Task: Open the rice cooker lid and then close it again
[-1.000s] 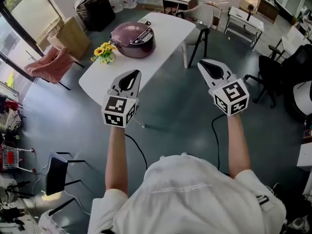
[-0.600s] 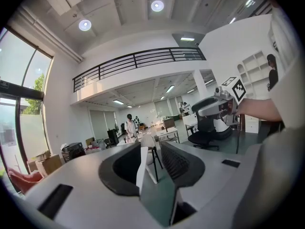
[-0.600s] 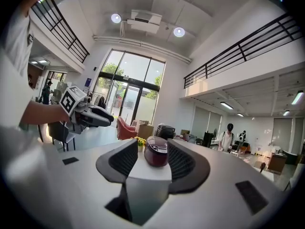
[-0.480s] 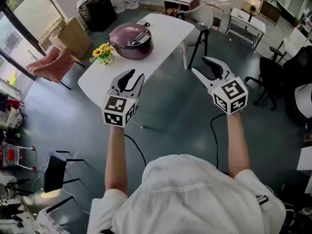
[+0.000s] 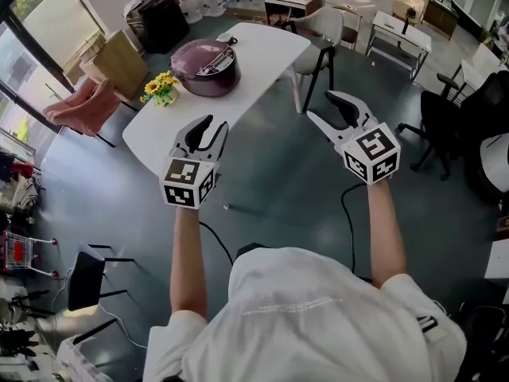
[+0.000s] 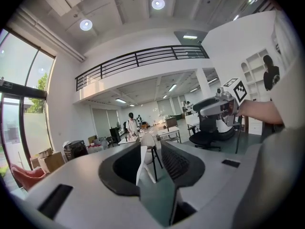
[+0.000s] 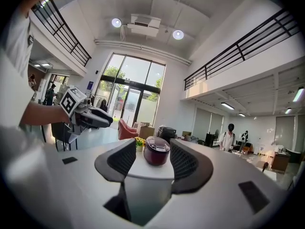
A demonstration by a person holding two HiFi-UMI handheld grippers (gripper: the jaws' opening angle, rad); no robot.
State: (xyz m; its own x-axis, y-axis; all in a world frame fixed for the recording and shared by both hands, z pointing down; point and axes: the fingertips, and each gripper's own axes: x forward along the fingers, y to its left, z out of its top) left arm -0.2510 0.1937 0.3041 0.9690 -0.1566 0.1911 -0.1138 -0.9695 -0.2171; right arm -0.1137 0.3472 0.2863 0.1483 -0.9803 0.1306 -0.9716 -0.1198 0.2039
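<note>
From above the head we look steeply down on the far white table [image 5: 266, 46] and rice cooker [image 5: 208, 68]. Our right gripper view faces level along its jaws at that same cooker, well off. Our left gripper view faces right of it, toward a white chair [image 6: 146, 140].

A purple rice cooker [image 5: 208, 57], lid down, sits on a white table [image 5: 266, 44] beside a bunch of yellow flowers [image 5: 160, 88]. The left gripper [image 5: 216, 123], jaws slightly apart, and the right gripper [image 5: 320, 105], jaws opening, are both empty and well apart from the cooker.
</note>
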